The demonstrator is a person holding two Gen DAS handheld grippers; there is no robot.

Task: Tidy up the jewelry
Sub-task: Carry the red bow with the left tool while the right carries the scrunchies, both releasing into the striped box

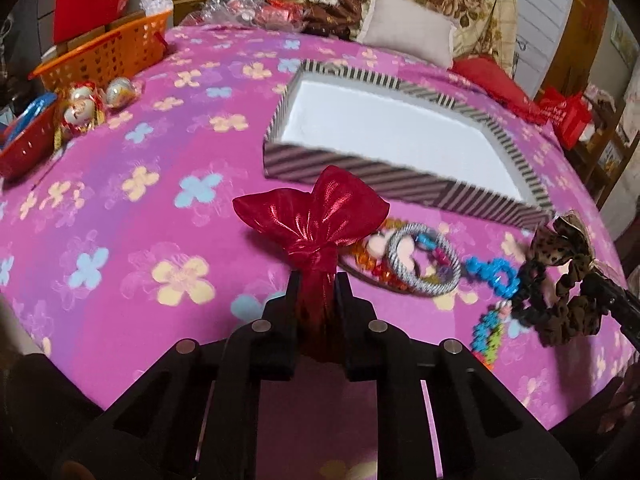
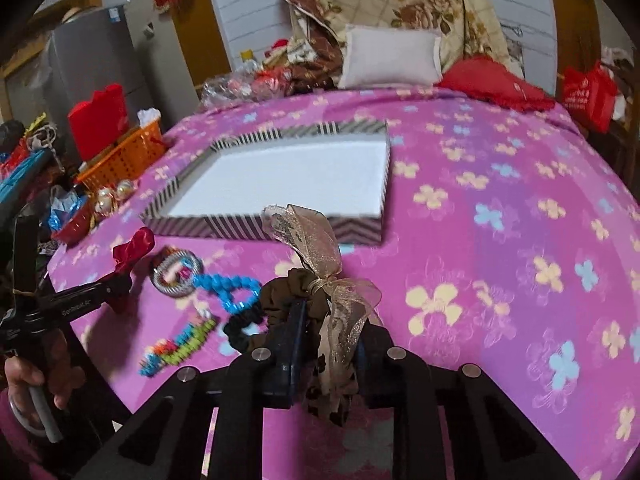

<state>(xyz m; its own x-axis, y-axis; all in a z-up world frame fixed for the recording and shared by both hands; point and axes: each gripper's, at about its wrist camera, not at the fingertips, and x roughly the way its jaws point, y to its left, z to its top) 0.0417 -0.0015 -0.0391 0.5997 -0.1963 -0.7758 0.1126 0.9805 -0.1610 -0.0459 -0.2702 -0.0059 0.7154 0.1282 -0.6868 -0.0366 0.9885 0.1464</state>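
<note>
My left gripper [image 1: 318, 280] is shut on the knot of a shiny red bow [image 1: 316, 212], held just above the pink flowered blanket. In the right wrist view the same red bow [image 2: 134, 248] shows at the left. My right gripper [image 2: 328, 312] is shut on a brown scrunchie with a gold ribbon bow [image 2: 316, 240]. Behind both stands a striped box [image 1: 360, 168] with a white bare floor [image 2: 280, 176]. Between the grippers lie a silver-grey ring [image 2: 176, 276], a blue bead bracelet [image 2: 232, 290], a multicolour bead strip [image 2: 180, 350] and a black scrunchie [image 2: 240, 326].
An orange basket [image 1: 104, 54], a red basket [image 1: 24, 148] and round ornaments [image 1: 96, 100] crowd the left edge. A white pillow [image 2: 390, 56] and a red cushion [image 2: 492, 82] sit at the far end. A person's hand [image 2: 36, 376] grips the left tool.
</note>
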